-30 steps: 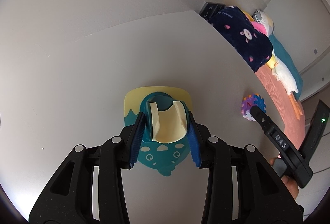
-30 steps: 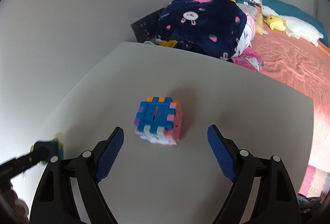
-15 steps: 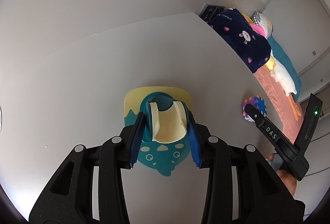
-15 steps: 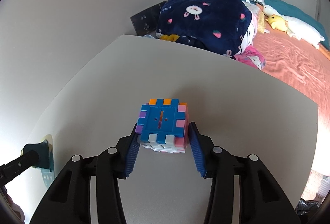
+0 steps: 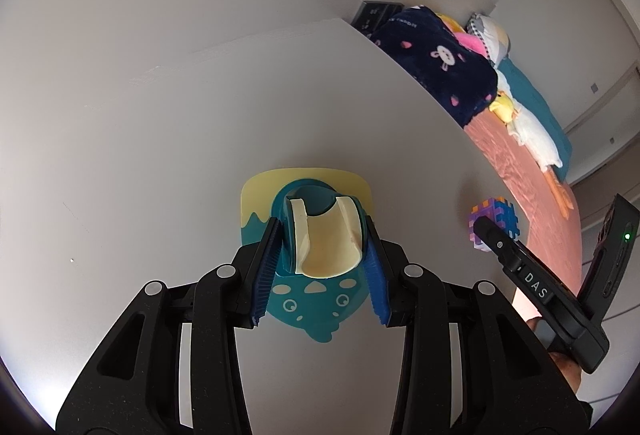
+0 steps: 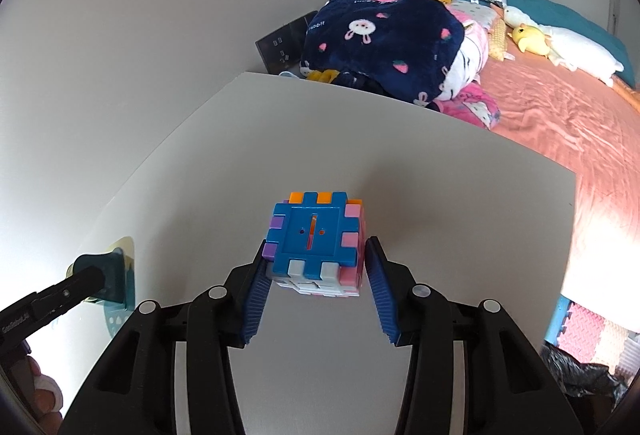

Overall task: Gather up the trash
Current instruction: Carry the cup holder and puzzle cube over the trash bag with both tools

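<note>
While clamped, cube (image 6: 316, 245) fills right claw (image 6: 316, 289).

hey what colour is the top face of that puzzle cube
Blue, on the interlocking plastic puzzle cube; clearest in the right wrist view.

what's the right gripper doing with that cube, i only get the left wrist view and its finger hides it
observer: the right gripper has a blue pad on each side of the toy cube and looks shut on it.
operator: ok, anywhere to drop it
observer: past the table edge, low on the right, a crumpled black bag lies on the floor by a foam mat. Whether the bag is open cannot be seen.
</note>
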A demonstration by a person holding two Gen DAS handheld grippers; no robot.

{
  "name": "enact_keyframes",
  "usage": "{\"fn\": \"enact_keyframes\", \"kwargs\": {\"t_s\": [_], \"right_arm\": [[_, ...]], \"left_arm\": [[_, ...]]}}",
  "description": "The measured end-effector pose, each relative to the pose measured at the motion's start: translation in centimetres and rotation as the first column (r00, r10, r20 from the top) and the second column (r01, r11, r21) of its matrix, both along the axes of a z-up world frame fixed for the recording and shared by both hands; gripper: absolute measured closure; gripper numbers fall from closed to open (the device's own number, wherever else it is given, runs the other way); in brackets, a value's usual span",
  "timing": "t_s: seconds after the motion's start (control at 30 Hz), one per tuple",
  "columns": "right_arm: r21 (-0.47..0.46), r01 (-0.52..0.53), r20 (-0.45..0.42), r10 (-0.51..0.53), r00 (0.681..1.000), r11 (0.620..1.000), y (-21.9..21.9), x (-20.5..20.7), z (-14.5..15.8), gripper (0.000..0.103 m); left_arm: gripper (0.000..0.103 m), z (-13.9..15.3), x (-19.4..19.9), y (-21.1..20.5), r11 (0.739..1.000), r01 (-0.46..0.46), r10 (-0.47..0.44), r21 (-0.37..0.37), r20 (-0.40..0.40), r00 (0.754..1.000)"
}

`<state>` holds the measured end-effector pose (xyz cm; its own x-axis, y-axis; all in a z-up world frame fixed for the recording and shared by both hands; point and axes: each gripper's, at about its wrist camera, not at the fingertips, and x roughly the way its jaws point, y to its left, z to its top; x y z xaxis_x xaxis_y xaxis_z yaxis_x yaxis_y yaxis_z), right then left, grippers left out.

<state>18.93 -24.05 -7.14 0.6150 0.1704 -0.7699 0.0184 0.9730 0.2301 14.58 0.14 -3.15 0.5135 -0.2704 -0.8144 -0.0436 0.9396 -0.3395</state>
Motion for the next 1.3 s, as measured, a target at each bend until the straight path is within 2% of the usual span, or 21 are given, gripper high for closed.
{"fn": "enact_keyframes", "kwargs": {"t_s": [0.87, 1.3], "right_arm": [[-0.013, 0.007, 0.054, -0.006, 0.999, 1.0, -3.2, -10.2, 4.3, 0.055], [-0.009, 0.014, 0.066, -0.014, 0.998, 1.0, -5.3, -14.6, 5.3, 0.055]], "left_arm": [[0.064, 2.0, -3.5, -7.5, 0.988, 0.149, -0.15, 0.034, 0.039, 0.988], [0.064, 2.8, -5.2, -10.9, 0.978, 0.205, -0.208, 0.043, 0.054, 0.977]]}}
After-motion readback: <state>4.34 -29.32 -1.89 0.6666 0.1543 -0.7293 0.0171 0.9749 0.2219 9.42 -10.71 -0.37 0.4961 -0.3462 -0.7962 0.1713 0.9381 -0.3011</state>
